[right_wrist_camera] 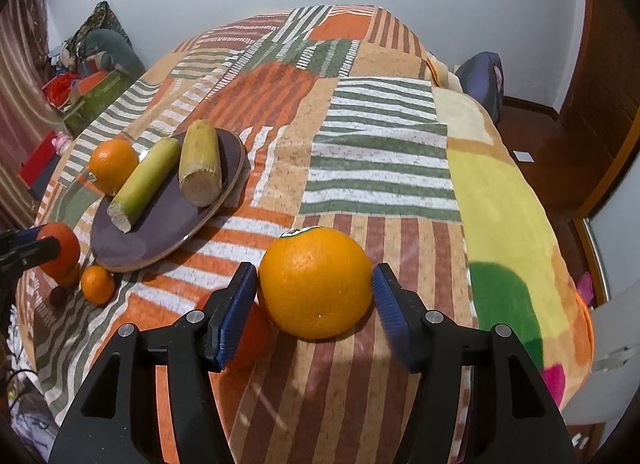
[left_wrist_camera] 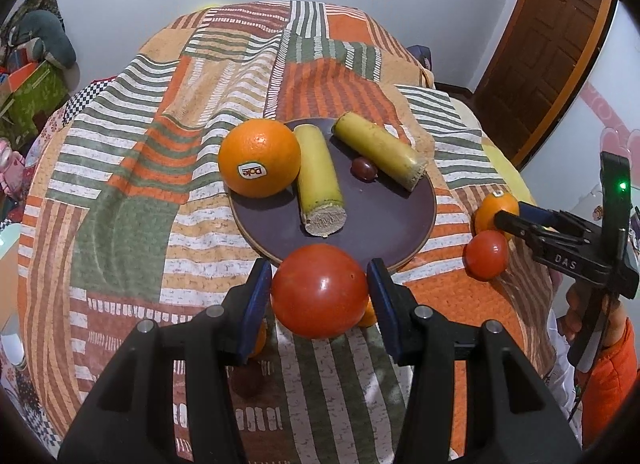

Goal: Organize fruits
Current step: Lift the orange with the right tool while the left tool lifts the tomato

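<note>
Tomato point(left_wrist_camera: 319, 291) between the blue pads of the left gripper point(left_wrist_camera: 318, 304), pinched and held just off the near rim of the purple plate point(left_wrist_camera: 394, 223). Orange point(right_wrist_camera: 316, 282) framed by the right gripper point(right_wrist_camera: 316, 304), fingers spread, narrow gaps either side, resting on the bedspread point(right_wrist_camera: 380, 143) near its right edge. On the plate: two sugarcane pieces point(left_wrist_camera: 320, 179), another orange point(left_wrist_camera: 259, 157), a dark grape point(left_wrist_camera: 363, 168).
</note>
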Available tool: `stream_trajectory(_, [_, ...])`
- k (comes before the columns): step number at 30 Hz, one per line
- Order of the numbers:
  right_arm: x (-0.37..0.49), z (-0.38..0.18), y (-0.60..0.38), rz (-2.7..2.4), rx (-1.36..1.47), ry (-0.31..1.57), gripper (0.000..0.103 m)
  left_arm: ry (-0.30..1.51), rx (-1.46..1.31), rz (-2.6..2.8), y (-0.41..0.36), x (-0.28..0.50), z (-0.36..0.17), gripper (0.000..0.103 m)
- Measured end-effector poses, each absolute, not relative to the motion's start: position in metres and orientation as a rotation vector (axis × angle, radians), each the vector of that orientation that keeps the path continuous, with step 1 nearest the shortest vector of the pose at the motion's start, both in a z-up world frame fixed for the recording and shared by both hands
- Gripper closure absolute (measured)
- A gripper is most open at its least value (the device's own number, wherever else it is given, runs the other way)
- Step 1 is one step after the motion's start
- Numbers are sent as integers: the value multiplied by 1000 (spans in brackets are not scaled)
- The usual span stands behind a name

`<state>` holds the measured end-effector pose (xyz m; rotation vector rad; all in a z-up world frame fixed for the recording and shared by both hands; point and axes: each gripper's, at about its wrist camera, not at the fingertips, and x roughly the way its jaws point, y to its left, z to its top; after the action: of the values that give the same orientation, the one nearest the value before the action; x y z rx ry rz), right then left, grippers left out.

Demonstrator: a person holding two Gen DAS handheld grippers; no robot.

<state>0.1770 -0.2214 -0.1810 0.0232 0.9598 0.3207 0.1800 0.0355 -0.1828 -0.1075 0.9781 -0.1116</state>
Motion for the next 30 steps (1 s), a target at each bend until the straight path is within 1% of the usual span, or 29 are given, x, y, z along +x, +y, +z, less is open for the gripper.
stream_trajectory(3, [183, -182, -221, 325, 29, 961, 46, 978, -107, -109, 36, 182, -183, 54])
stream_trajectory(7, [187, -189, -216, 305, -21, 977, 39, 976, -113, -108, 36, 185, -182, 54])
stream_trajectory(20, [194, -190, -221, 305, 26, 992, 42, 965, -125, -103, 41, 191, -180, 54])
stream_trajectory(23, [196, -185, -219, 325, 65, 990, 42, 955, -122, -99, 43, 194, -177, 54])
stream_trajectory(30, [193, -164, -194, 384, 42, 931, 42, 941, -124, -89, 51, 205, -174, 54])
